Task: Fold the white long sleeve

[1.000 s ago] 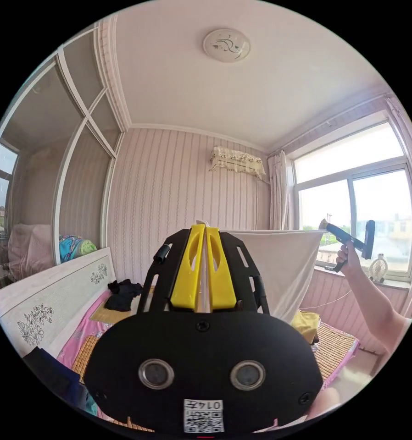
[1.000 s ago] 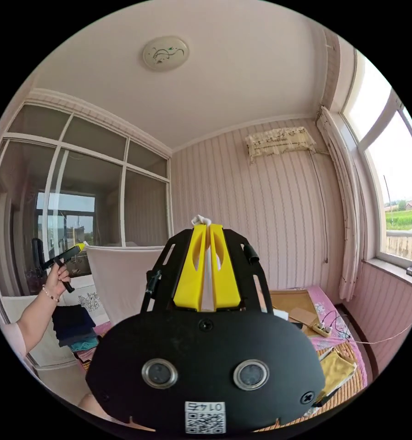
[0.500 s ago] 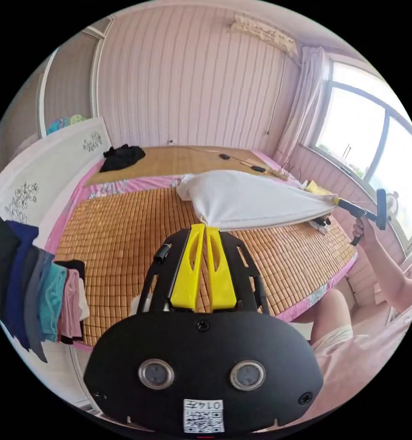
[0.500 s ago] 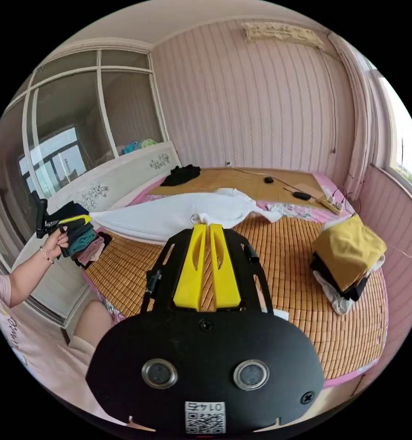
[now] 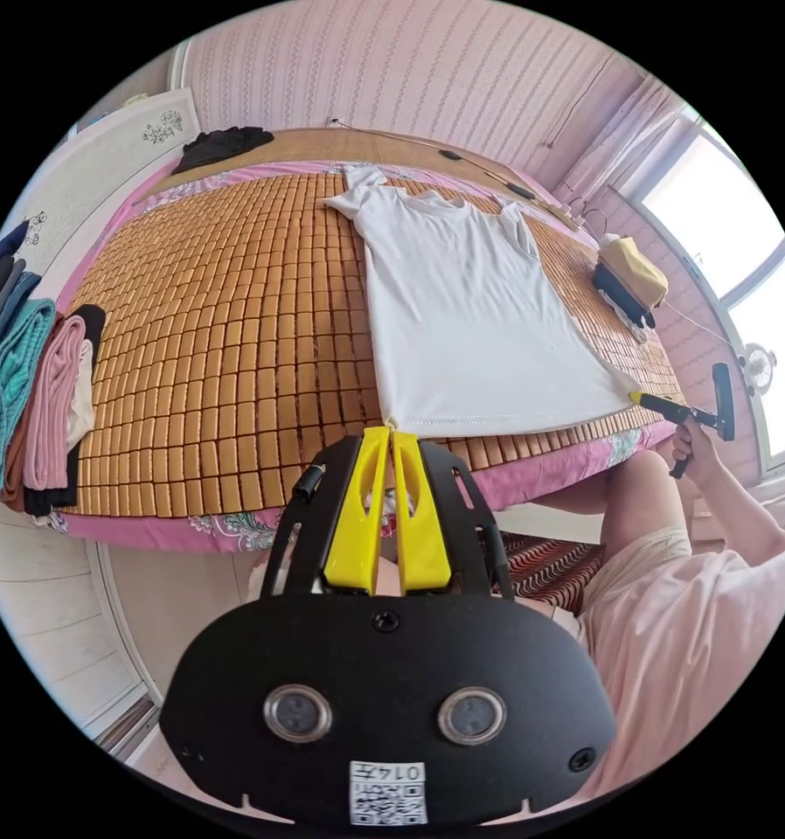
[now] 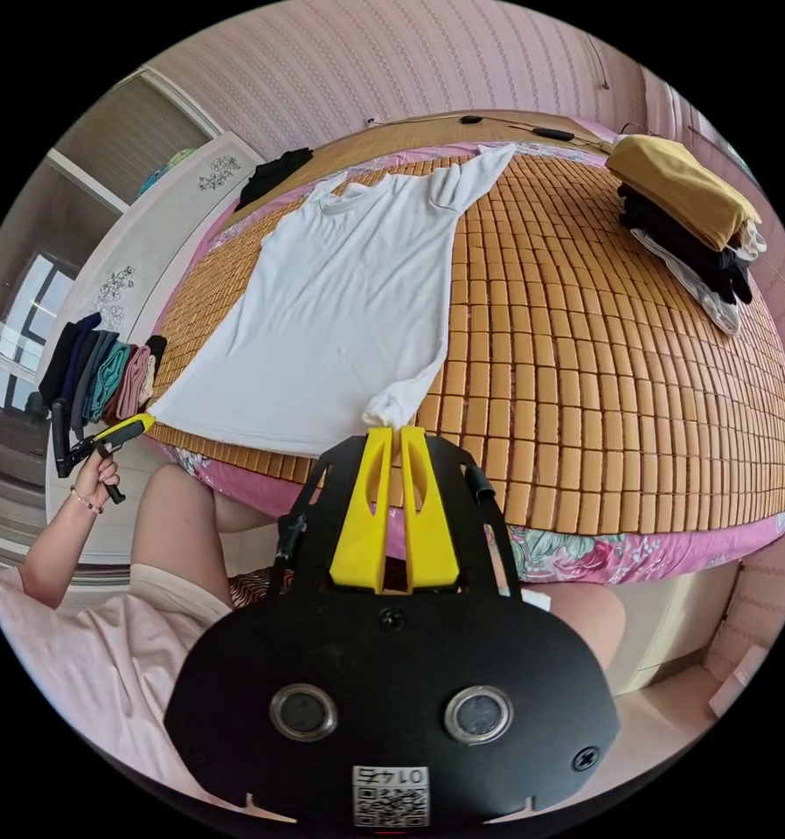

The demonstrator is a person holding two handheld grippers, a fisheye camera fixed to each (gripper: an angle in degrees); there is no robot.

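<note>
Apparently both grippers pinch shirt hem.

My right tongs pinch the hem corner of the white long sleeve, spread flat on the bed mat. Left tongs at 9 o'clock; folded stack at 2.

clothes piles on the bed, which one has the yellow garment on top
The stack by the window-side edge of the bamboo mat: a mustard-yellow piece tops dark and white layers. The other pile, near the headboard, is navy, teal and pink.
</note>
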